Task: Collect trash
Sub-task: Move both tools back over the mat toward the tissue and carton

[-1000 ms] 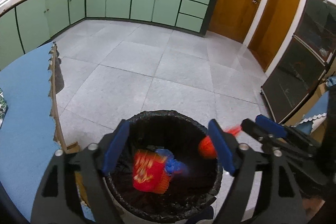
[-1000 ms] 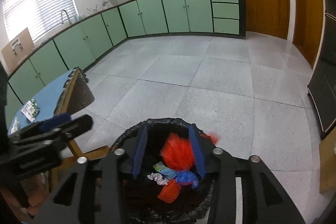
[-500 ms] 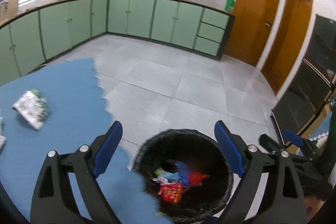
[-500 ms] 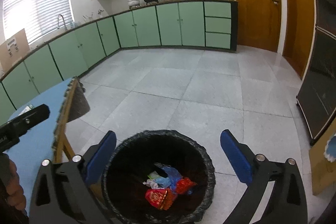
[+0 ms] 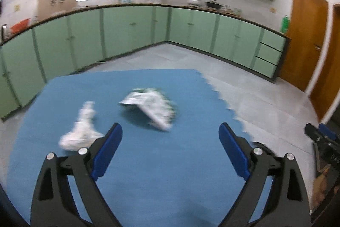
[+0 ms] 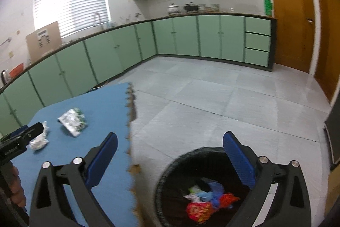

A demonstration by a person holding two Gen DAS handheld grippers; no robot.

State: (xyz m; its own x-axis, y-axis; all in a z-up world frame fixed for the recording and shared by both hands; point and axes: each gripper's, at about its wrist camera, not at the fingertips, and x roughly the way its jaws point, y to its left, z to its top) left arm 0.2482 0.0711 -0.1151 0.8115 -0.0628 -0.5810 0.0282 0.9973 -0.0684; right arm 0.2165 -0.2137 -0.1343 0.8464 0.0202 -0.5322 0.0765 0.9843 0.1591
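My left gripper [image 5: 170, 137] is open and empty above the blue table mat [image 5: 148, 173]. Just ahead of it lie a green-and-white wrapper [image 5: 152, 106] and, to the left, a crumpled white tissue [image 5: 79, 131]. My right gripper [image 6: 170, 146] is open and empty, over the gap between the table and the black-lined trash bin [image 6: 170, 180]. The bin holds a red packet [image 6: 199, 209], an orange net and blue and white scraps. The right wrist view also shows the wrapper [image 6: 73, 121], the tissue [image 6: 39, 140] and the left gripper [image 6: 23, 134] at the left edge.
The mat's jagged right edge [image 6: 132, 120] overhangs the grey tiled floor [image 6: 223, 99]. Green cabinets [image 5: 127, 35] line the far walls, with wooden doors [image 6: 289, 14] at the right. A dark cabinet [image 6: 333, 137] stands at the right edge.
Both grippers have left the bin and swung left toward the table. The right jaws opened and dropped the orange net into the bin. The left view now faces the wrapper and tissue.
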